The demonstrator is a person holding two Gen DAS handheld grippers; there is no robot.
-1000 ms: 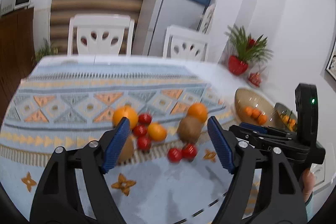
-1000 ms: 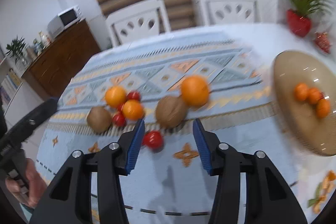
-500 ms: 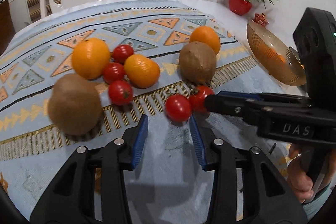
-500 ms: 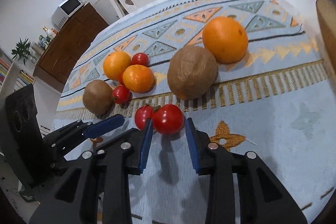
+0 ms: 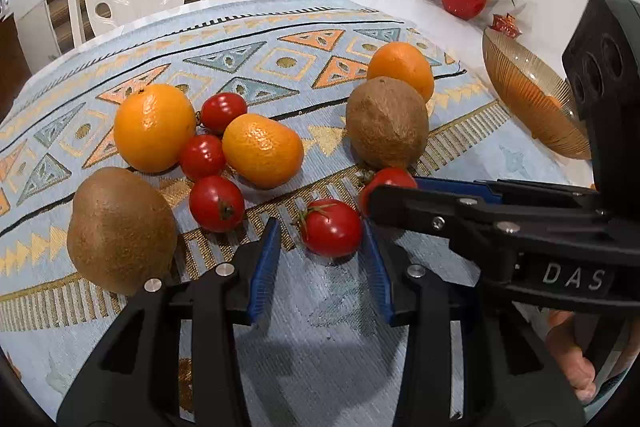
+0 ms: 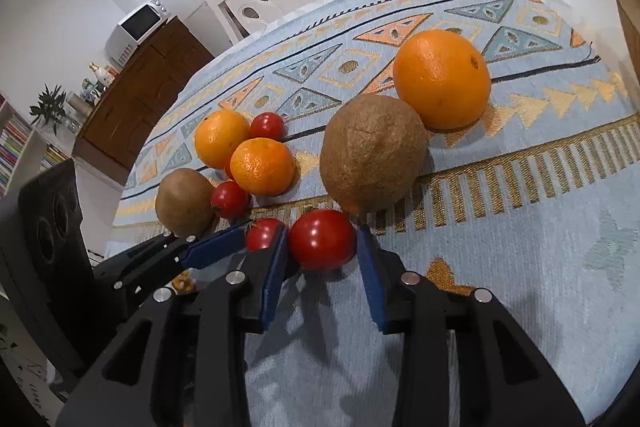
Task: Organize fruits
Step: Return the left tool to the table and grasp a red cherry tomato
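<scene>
Several cherry tomatoes, oranges and two brown kiwis lie loose on the patterned tablecloth (image 5: 248,67). My left gripper (image 5: 320,231) is open and straddles one cherry tomato (image 5: 330,229) on the cloth; its right pad touches the fruit and a gap remains on the left. My right gripper (image 6: 322,233) is open around a second tomato (image 6: 322,241), with both pads very close to it. Each gripper shows in the other's view: the right gripper (image 5: 394,189) reaches in from the right, the left gripper (image 6: 240,241) from the left. The two tomatoes sit side by side.
A kiwi (image 5: 386,123) and an orange (image 5: 402,69) sit just behind the two tomatoes. Left of them cluster another kiwi (image 5: 120,231), two oranges and three tomatoes. A ribbed glass bowl (image 5: 520,83) holding orange fruit stands at the right. White chairs line the far table edge.
Both grippers came down and forward to the cloth. Each now has a tomato between its fingers, where half a second ago the fingertips were just short of the fruit.
</scene>
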